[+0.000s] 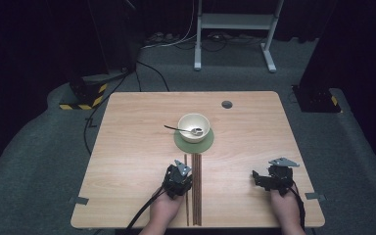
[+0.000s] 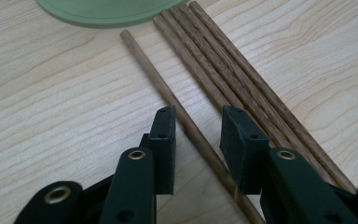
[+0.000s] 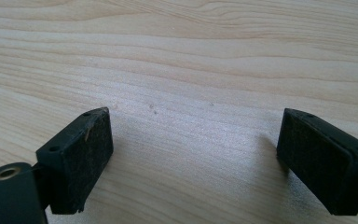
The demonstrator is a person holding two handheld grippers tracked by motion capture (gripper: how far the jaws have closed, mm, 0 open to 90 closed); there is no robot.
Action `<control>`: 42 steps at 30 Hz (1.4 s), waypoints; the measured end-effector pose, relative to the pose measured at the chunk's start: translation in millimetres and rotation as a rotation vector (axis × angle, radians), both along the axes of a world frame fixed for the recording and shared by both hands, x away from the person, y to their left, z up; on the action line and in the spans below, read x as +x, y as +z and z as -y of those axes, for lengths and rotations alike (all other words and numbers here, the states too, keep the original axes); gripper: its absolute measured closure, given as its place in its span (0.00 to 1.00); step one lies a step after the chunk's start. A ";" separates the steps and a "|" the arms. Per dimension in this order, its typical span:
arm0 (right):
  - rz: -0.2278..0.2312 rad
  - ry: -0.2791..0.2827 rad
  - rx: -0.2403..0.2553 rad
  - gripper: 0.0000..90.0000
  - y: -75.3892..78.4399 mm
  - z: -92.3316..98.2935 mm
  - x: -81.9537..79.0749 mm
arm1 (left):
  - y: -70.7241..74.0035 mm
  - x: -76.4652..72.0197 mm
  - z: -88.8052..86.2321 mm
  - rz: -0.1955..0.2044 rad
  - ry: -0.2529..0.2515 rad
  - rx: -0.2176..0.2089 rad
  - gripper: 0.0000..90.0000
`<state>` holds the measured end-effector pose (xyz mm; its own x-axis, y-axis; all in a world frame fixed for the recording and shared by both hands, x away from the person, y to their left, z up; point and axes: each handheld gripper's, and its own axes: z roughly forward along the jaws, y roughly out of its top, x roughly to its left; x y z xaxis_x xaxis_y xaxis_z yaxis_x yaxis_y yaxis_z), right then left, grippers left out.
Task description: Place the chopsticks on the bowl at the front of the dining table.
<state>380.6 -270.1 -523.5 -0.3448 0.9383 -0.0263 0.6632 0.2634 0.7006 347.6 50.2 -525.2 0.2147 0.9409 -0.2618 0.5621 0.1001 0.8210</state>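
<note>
The table is pale wood with a clear grain, square-cornered with rounded edges, and has a small dark round grommet near its far edge. It stands on grey carpet. The room beyond is dark: black drapes or panels at the sides, a white metal stand at the far middle with cables on the floor by its feet, and two dark blocks with yellow-and-black hazard stripes, one far left and one far right. Grey brackets show at the near left and near right edges of the table. No writing or brand can be read anywhere.

In the middle of the table, a cream bowl sits on a green mat, with a spoon lying in it, handle pointing left.

Just near of the mat lie the chopsticks, several brown sticks running near to far. One stick lies apart, just left of the rest.

The left gripper is down over that single stick; in the left gripper view its jaws straddle the stick with a gap on each side, so they are parted and not yet pressing on it.

The right gripper rests at the near right of the table, well apart from the chopsticks, its jaws spread wide over bare wood.
</note>
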 end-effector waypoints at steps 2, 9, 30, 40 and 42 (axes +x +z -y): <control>-0.003 -0.003 0.003 0.12 0.2 -0.3 -0.1 | 0.1 -1.9 -4.6 -0.004 -0.017 0.018 0.74; -0.006 -0.005 0.004 0.12 0.3 -0.6 -0.6 | 1.1 -9.0 -15.3 -0.026 0.003 -0.007 0.74; -0.001 0.006 0.000 0.12 0.2 -0.2 -0.7 | 2.3 -10.4 -40.7 -0.045 0.033 -0.018 0.81; -0.001 0.006 0.001 0.12 0.2 -0.2 -0.7 | 4.1 -7.7 -43.8 -0.071 0.035 -0.038 0.87; -0.001 0.006 0.001 0.12 0.2 -0.2 -0.7 | 4.6 -7.0 -45.5 -0.080 0.027 -0.029 0.89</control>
<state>379.9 -269.9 -523.3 -0.3503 0.9363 -0.0253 0.6623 0.2667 0.7002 340.6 95.7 -520.6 0.1665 0.9378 -0.3045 0.6229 0.1394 0.7698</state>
